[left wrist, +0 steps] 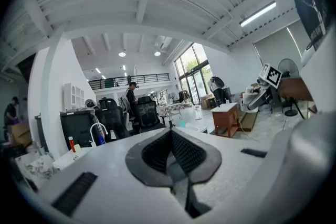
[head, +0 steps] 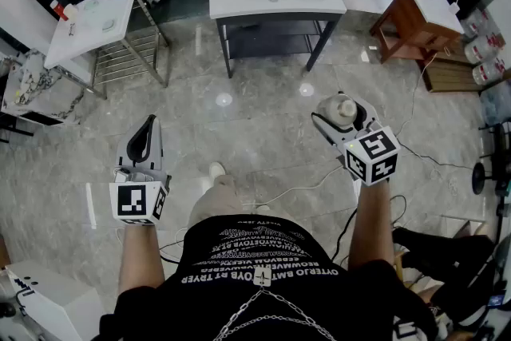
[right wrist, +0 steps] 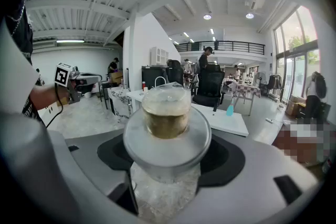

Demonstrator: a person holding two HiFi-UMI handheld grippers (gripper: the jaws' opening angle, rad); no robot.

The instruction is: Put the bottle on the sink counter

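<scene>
Marble floor (head: 255, 116) separates the person from the white sink counter (head: 239, 8), well ahead. Best bet: walk up, hold the squeeze steady, set the bottle (right wrist: 167, 113) upright on bare counter beside the basin. Left gripper (head: 148, 128) sits nearly level, jaws together, nothing in them. Right gripper (head: 339, 112) tilts down, jaws clamped wide round the bottle.

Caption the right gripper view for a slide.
Right gripper clamped on a clear bottle, its cap facing the white sink counter across the room.
</scene>
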